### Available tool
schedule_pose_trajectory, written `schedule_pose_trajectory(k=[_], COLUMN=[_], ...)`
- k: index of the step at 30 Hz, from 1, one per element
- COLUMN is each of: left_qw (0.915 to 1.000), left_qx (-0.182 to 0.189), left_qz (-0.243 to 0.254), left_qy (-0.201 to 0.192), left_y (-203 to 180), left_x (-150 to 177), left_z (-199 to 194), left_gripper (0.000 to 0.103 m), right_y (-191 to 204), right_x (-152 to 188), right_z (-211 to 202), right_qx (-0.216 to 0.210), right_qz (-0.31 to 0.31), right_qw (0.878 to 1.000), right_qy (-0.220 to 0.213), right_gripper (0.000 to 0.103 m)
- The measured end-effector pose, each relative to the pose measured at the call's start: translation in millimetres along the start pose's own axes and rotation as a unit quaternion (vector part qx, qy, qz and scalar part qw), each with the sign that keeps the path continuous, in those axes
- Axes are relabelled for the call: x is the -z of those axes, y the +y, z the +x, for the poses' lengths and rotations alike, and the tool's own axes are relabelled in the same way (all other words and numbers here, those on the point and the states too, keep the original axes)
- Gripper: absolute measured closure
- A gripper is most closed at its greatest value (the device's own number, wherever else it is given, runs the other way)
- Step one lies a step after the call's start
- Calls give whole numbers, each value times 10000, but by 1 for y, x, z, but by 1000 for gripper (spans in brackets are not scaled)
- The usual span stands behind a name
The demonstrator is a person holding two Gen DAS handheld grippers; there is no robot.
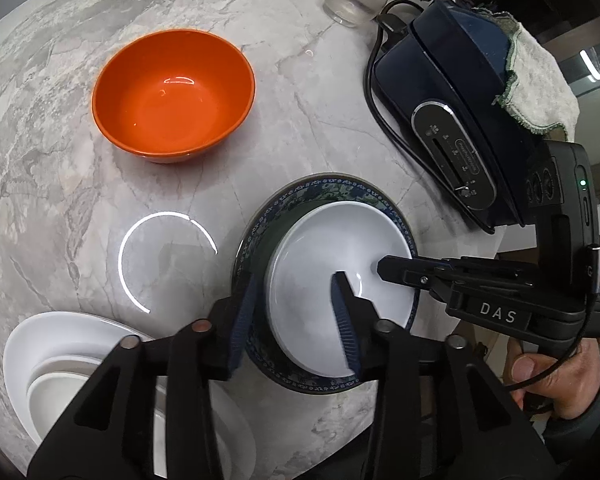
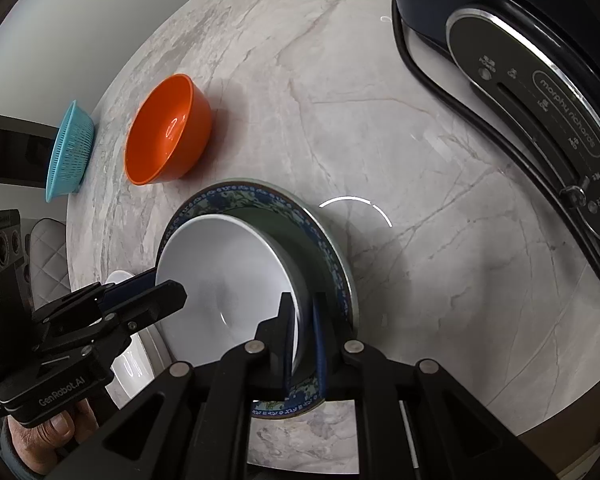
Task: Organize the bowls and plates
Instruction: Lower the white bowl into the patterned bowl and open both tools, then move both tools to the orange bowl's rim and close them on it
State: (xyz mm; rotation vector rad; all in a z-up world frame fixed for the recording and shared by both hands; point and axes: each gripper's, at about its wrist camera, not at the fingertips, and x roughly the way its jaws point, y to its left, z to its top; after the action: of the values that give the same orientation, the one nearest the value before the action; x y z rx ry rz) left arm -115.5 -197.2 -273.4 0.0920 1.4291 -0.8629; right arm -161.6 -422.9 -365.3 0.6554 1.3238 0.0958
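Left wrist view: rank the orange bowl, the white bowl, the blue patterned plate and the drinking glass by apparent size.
1. blue patterned plate, widest.
2. and 3. white bowl and orange bowl: similar spans; the white one is nearer the camera, so no ranking.
4. drinking glass, smallest, though farthest away.

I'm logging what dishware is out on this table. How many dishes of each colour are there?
Orange bowl: 1
White bowl on the patterned plate: 1
Blue patterned plate: 1
White dishes stacked at the table edge: at least 2, exact number unclear
Teal colander basket: 1
Total: at least 6
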Motion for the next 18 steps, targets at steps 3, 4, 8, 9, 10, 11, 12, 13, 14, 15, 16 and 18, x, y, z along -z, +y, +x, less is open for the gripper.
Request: schedule_pose_trajectory(k=[3, 4, 8, 9, 10, 11, 12, 13, 14, 15, 16, 18], left_qw=[9994, 9989, 9946, 9928, 9908, 9898, 9899, 9905, 9913, 9914, 9908, 9914], left_qx=[197, 263, 397, 398, 360, 302, 205, 81, 6, -94, -223, -403], left_qz=[3, 0, 212, 266, 282, 246, 190, 105, 21, -61, -146, -328], left_qy=[-270, -377, -937, -1097, -1270, -1372, -1390, -1368, -1314, -1302, -1327, -1201], left_y=[1, 2, 15, 21, 28, 36, 43, 51, 58, 66, 76, 93], left_x=[1, 0, -4, -6, -8, -11, -14, -20, -26, -33, -39, -53], left_z=[-21, -28, -62, -71, -79, -86, -92, -96, -99, -102, -107, -108], left_gripper=[28, 24, 0, 0, 0, 0, 0, 0, 0, 0, 0, 0], right_y=[1, 2, 9, 14, 19, 25, 31, 36, 41, 45, 50, 61], right_x=[1, 0, -2, -4, -7, -11, -16, -23, -30, -38, -46, -61], right_z=[-7, -12, -44, -54, -63, -70, -75, -76, -74, -71, -68, -61], right_qx=[-50, -65, -439, -583, -729, -890, -1019, -1098, -1127, -1117, -1114, -1199], right_qz=[28, 15, -52, -158, -277, -395, -510, -606, -673, -715, -760, -863], right_qw=[9999, 9999, 9971, 9949, 9922, 9891, 9865, 9851, 9847, 9852, 9855, 9841], right_qy=[-89, -146, -616, -806, -974, -1106, -1174, -1173, -1142, -1084, -1031, -988], right_gripper=[88, 86, 37, 24, 16, 15, 14, 14, 14, 14, 14, 14])
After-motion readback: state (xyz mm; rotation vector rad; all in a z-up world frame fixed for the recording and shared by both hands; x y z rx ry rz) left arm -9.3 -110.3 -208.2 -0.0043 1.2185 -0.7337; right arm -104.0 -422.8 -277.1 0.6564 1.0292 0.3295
